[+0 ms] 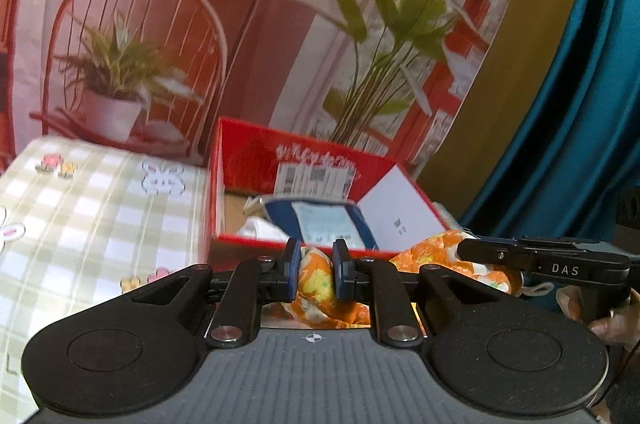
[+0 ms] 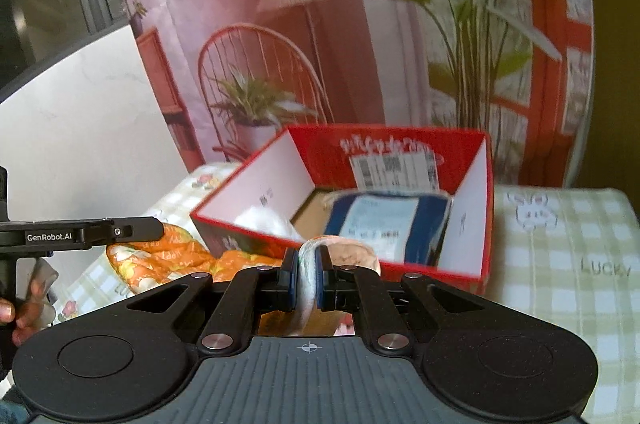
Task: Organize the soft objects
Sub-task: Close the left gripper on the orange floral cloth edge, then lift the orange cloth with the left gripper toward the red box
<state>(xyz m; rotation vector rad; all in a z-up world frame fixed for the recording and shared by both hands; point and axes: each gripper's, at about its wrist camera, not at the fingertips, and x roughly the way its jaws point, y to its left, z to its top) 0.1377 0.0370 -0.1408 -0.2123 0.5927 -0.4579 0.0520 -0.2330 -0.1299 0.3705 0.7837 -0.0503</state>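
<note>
My left gripper (image 1: 316, 262) is shut on an orange floral cloth (image 1: 316, 280), held just in front of the near wall of a red cardboard box (image 1: 256, 152). The cloth spreads right under the other gripper and shows in the right wrist view (image 2: 160, 256). My right gripper (image 2: 307, 264) is shut on a white and pinkish soft item (image 2: 308, 288), held at the near rim of the red box (image 2: 400, 140). Inside the box lie a blue and white packet (image 1: 324, 220) (image 2: 384, 220) and a white soft thing (image 2: 264, 220).
The box stands on a green and white checked cloth surface (image 1: 80, 216) (image 2: 560, 264). Behind it hangs a printed backdrop with a chair, lamp and plants (image 1: 280, 24). A teal curtain (image 1: 580, 104) hangs at the right. A white wall (image 2: 80, 124) is at the left.
</note>
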